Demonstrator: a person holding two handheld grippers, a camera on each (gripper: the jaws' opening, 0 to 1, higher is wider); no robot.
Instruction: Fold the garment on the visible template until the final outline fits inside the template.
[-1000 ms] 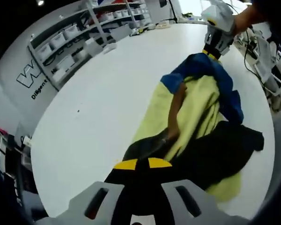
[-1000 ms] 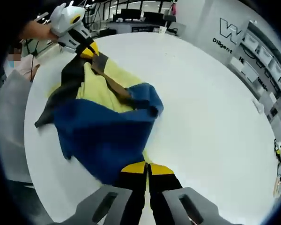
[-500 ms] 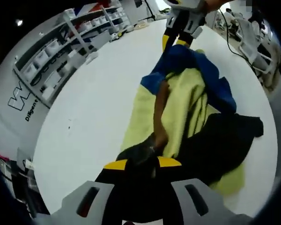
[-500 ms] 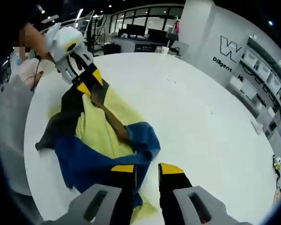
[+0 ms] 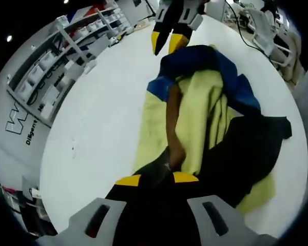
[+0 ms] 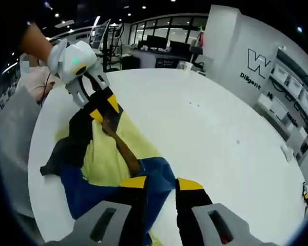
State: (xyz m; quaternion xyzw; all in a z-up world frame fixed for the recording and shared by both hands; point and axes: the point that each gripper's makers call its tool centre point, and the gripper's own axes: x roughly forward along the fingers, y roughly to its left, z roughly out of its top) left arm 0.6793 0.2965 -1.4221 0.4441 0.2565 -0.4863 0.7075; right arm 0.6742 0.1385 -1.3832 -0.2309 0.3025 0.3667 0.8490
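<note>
Yellow, blue and black cloth, that's the garment [image 5: 210, 128], lying in a rumpled heap on the round white table [image 5: 102, 118]. In the left gripper view, the left gripper [image 5: 156, 179] has its jaws pinched together on the black end of the fabric, down at the near edge. Across the heap, the right gripper [image 5: 166, 42] hangs just above the blue end, jaws parted, nothing between them.

Over to the right gripper view: the right gripper's yellow tips stand apart over the blue fold [image 6: 143, 179], empty. At the far end the left gripper [image 6: 103, 106] is clamped on the black edge.

By my read this is early going: one end released, the cloth not yet flat, and no template outline can be made out under it. Next, the right gripper needs a fresh grip on a blue edge to spread it.

Around the table: shelving with bins [image 5: 66, 56] and a wall with lettering [image 6: 267, 72], well clear of the work.
</note>
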